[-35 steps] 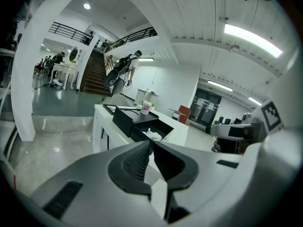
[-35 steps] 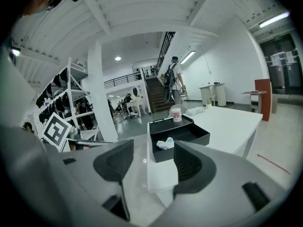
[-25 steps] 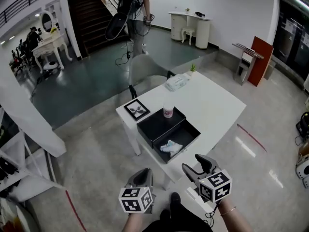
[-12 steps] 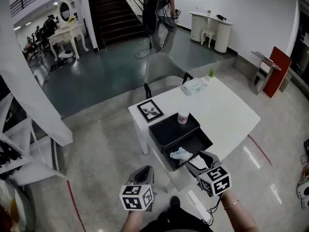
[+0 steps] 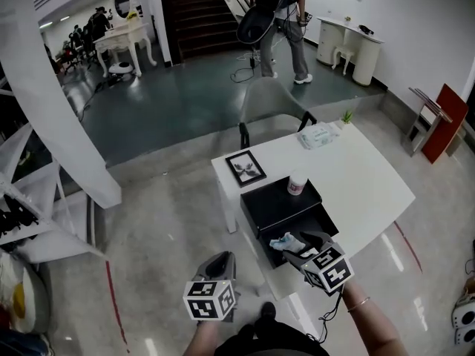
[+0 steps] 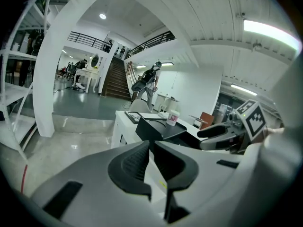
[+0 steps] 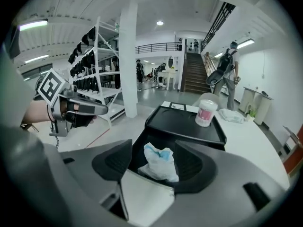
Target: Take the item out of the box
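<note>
A black box [image 5: 330,218] stands open on the white table [image 5: 371,184], its lid [image 5: 276,199] lying behind it. Inside the box lies the item, a crumpled white and blue bag [image 5: 285,241] [image 7: 158,161]. My right gripper [image 5: 303,246] [image 7: 158,167] hovers at the box's near edge. Its jaws are opening, with the bag in line between them but untouched by the pads. My left gripper [image 5: 217,262] [image 6: 150,157] hangs lower, left of the table, shut and holding nothing. Each gripper shows in the other's view: the right gripper [image 6: 218,131], the left gripper [image 7: 87,109].
A white and pink cup [image 5: 297,184] [image 7: 206,110] stands on the lid. Behind it lie a framed picture [image 5: 246,167] and a tissue pack [image 5: 319,134]. A grey chair [image 5: 271,113] sits at the table's far side. A person [image 5: 278,13] stands by the stairs, and white shelving [image 5: 30,221] is on the left.
The table and box have come nearer in the head view. My right gripper has moved forward to the box's near edge by the bag. The left gripper stays low.
</note>
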`<state>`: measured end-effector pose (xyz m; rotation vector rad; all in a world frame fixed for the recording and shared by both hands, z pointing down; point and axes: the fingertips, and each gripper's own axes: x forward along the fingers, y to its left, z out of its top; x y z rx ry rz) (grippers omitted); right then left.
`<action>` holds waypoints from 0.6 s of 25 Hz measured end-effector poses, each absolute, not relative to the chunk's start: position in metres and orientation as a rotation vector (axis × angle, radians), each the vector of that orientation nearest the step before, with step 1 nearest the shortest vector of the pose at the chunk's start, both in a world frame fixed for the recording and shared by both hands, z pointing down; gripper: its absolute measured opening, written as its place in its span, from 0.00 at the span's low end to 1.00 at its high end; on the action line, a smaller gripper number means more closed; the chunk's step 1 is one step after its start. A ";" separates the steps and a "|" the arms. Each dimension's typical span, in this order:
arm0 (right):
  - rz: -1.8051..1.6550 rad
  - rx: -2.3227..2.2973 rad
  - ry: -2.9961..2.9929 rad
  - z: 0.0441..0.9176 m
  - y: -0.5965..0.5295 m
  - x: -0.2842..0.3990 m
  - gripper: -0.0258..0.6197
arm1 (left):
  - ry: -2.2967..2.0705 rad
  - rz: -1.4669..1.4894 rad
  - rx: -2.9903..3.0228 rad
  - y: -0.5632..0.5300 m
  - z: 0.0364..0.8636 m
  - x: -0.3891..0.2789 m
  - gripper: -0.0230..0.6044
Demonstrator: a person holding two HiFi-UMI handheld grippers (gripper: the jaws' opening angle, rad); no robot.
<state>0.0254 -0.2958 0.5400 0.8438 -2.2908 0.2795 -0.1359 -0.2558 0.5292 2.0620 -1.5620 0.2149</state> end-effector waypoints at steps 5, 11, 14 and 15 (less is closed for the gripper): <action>0.249 0.697 -2.244 0.561 -0.303 0.018 0.49 | -1.600 0.211 2.021 -0.258 0.534 -0.141 0.09; 0.199 0.540 -2.127 0.584 -0.309 0.015 0.50 | -1.642 0.198 1.975 -0.258 0.535 -0.153 0.09; 0.190 0.488 -2.087 0.594 -0.311 0.014 0.50 | -1.662 0.194 1.954 -0.257 0.535 -0.158 0.09; 0.191 0.474 -2.077 0.597 -0.311 0.013 0.50 | -1.667 0.193 1.946 -0.257 0.534 -0.159 0.09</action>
